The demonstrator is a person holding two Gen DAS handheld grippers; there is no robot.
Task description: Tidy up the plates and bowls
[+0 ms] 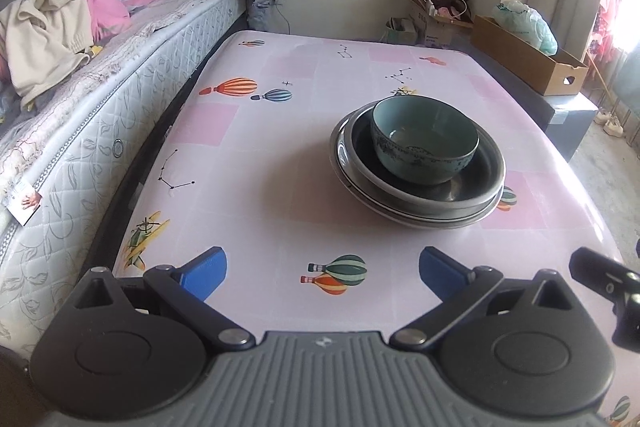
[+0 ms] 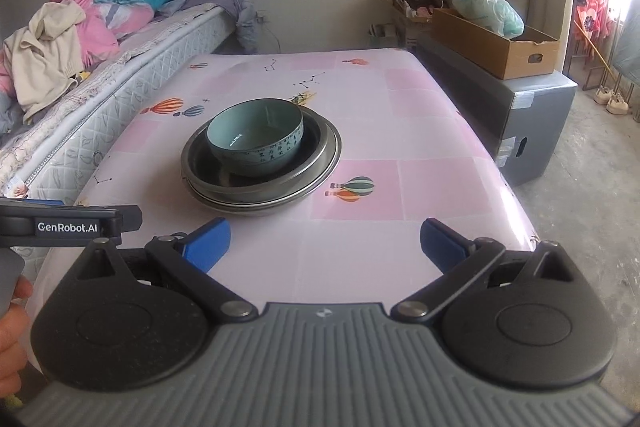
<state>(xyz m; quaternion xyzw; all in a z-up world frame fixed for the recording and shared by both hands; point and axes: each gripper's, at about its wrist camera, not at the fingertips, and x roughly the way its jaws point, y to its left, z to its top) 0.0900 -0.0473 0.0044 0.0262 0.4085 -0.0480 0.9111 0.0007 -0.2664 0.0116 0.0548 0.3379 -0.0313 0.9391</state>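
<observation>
The nested bowl (image 1: 425,141) and plates (image 1: 418,201) are seen mid-tabletop (image 1: 260,155), ahead-right of the empty, spread left tongs (image 1: 323,273), ahead-left of the equally spread right tongs (image 2: 325,245).

Left tool (image 1: 322,277): blue fingertip pads, black linkage arms, silver pivot screws, grey ribbed body.
Right tool (image 2: 325,245): same build.
Marking: white "GenRobot.AI" lettering.
Skin: bare fingers at 8 o'clock.

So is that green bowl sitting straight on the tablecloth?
No, the green bowl sits inside stacked metal dishes that rest on the tablecloth.
</observation>
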